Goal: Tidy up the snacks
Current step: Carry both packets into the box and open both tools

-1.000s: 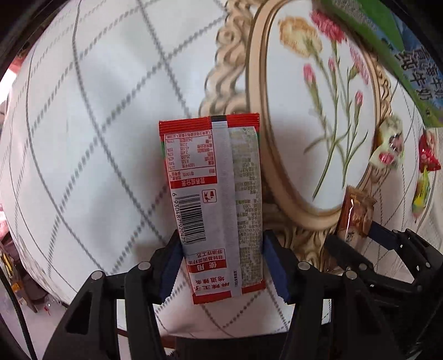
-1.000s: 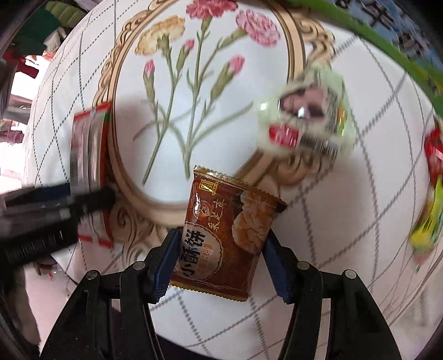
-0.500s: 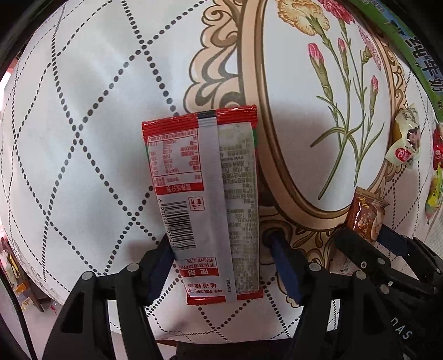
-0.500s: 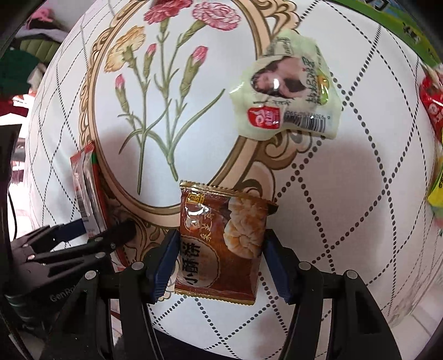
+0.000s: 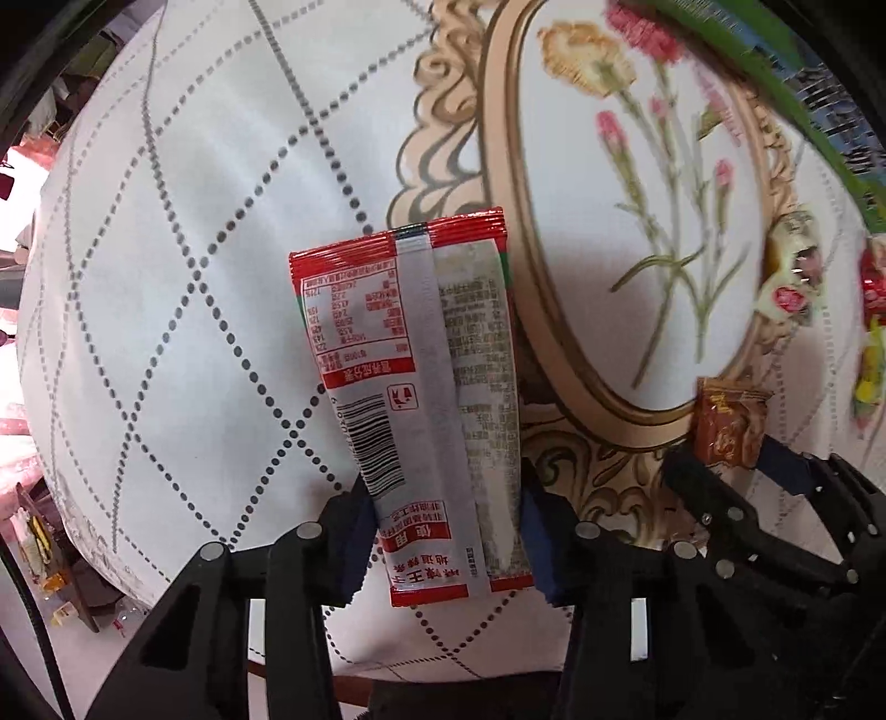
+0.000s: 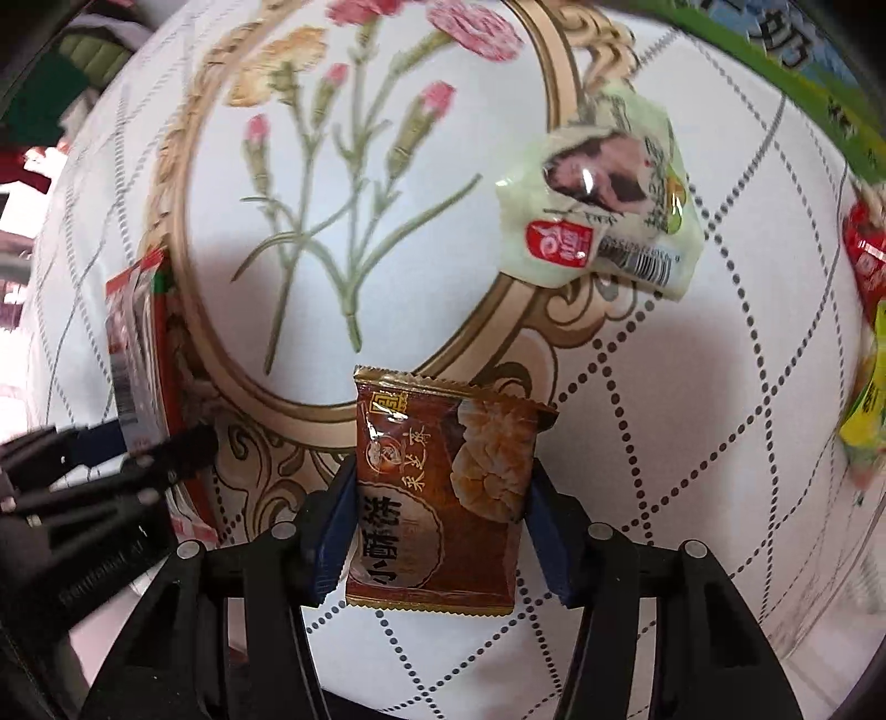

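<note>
My left gripper (image 5: 443,531) is shut on a long red and silver snack packet (image 5: 421,387), held back side up above the tablecloth. My right gripper (image 6: 440,526) is shut on a brown biscuit packet (image 6: 443,487). In the left wrist view the right gripper (image 5: 736,471) and its brown packet (image 5: 725,426) show at the lower right. In the right wrist view the left gripper (image 6: 138,448) and its red packet (image 6: 135,343) show at the left. A pale green snack packet (image 6: 603,205) lies on the cloth ahead of the right gripper.
A white tablecloth (image 5: 166,277) with dotted diamonds and a gold oval flower frame (image 6: 343,194) covers the table. A red packet (image 6: 866,255) and a yellow-green packet (image 6: 869,421) lie at the right. A green and blue box (image 6: 775,50) stands at the far edge.
Both grippers have drifted slightly with their packets still held; the views shifted a little over the cloth. Nothing was let go or picked up.
</note>
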The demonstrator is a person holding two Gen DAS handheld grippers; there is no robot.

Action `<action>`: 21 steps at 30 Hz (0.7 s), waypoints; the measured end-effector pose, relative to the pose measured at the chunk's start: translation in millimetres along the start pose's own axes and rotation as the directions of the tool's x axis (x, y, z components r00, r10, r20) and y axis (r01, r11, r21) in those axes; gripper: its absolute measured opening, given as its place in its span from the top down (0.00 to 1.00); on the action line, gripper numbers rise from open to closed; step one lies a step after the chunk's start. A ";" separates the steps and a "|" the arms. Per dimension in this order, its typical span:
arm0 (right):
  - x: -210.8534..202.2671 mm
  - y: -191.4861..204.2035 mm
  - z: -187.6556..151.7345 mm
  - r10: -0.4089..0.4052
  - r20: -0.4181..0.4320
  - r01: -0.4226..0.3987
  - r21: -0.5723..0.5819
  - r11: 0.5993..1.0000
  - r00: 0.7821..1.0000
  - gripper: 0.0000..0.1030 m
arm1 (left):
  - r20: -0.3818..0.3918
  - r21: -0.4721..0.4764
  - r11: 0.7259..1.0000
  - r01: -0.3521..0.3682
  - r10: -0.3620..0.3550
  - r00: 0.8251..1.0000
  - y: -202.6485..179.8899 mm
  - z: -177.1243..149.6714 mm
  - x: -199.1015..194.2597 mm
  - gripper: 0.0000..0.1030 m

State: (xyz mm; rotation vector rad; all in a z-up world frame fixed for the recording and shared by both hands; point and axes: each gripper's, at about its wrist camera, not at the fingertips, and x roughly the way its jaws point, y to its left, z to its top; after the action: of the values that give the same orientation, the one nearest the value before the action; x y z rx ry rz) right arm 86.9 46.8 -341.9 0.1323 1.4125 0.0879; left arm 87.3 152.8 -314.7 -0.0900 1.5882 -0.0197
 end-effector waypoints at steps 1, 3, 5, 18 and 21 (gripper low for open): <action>-7.7 -2.7 -1.3 0.015 0.011 -0.015 -0.005 1.000 1.000 0.43 | 0.008 0.004 1.000 0.009 -0.009 1.000 -3.4 -0.5 -6.2 0.59; -22.7 -7.1 -4.9 0.047 0.031 -0.047 -0.012 0.999 0.998 0.43 | 0.024 0.009 1.000 0.028 -0.028 0.999 -7.4 -1.7 -20.1 0.59; -42.5 -14.0 -5.8 0.074 0.055 -0.074 -0.019 0.997 0.996 0.43 | 0.050 0.025 0.998 0.056 -0.057 0.997 -19.3 0.1 -39.1 0.59; -228.3 -131.0 38.4 0.154 0.328 -0.184 0.060 0.981 0.932 0.43 | 0.209 0.260 0.923 0.283 -0.340 0.917 -163.9 87.2 -192.9 0.59; -257.1 -161.5 67.6 0.104 0.394 -0.148 0.083 0.985 0.913 0.43 | 0.212 0.302 0.915 0.269 -0.339 0.917 -193.4 130.7 -209.0 0.59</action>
State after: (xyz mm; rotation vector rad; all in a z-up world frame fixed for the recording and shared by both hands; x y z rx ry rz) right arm 110.7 -151.6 -103.6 0.3173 1.0090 0.0848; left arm 230.2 -19.6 -95.5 -0.1250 1.2811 -0.4522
